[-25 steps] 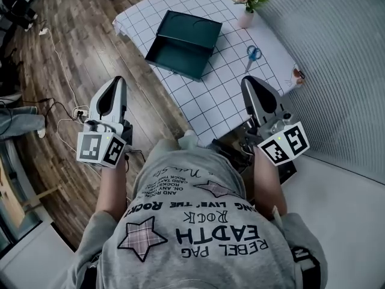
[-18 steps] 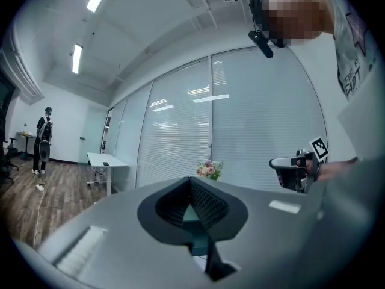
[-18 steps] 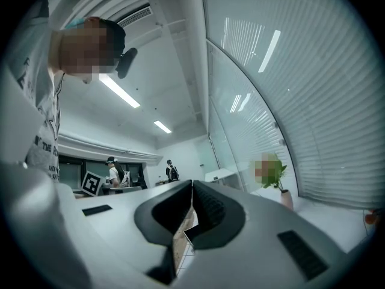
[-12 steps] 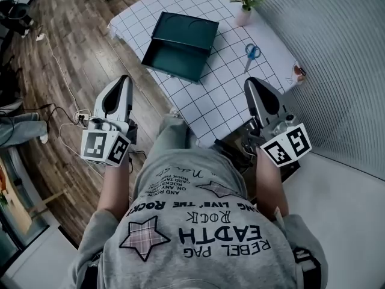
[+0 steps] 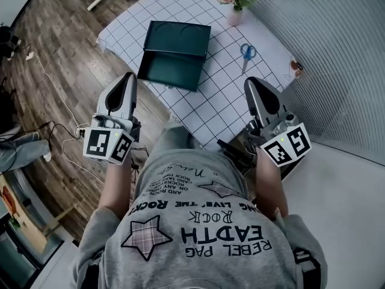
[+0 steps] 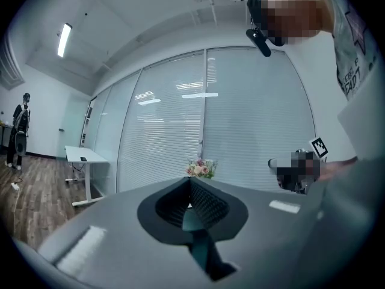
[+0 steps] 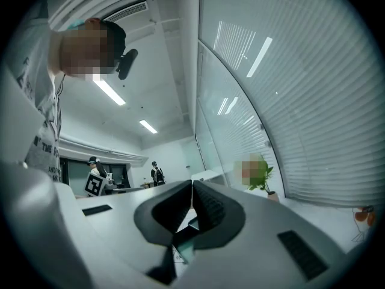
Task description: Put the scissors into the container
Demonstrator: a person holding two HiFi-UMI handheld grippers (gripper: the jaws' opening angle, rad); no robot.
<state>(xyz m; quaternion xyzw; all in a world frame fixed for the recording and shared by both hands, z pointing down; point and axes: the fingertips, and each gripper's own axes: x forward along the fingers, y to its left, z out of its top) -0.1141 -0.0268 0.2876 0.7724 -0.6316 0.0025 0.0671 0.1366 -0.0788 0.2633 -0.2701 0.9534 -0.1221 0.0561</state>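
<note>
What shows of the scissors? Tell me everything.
The scissors are small, with blue loop handles and pale, metal-looking blades, apparently closed. They lie flat on the grid-patterned tablecloth, handles toward the flower vase, blades pointing back toward the person, right of the open dark green container. Only the cloth touches them.

Bare checked cloth on the desk (image 5: 210, 95) lies between the open container (image 5: 174, 56) and the scissors (image 5: 246, 52), giving a clear lane in from 6 o'clock. A flower vase (image 5: 232, 14) stands near the scissors at their 12 o'clock. At 3 o'clock, a small object (image 5: 295, 67) and the blinds (image 5: 337, 53) close that side.
</note>
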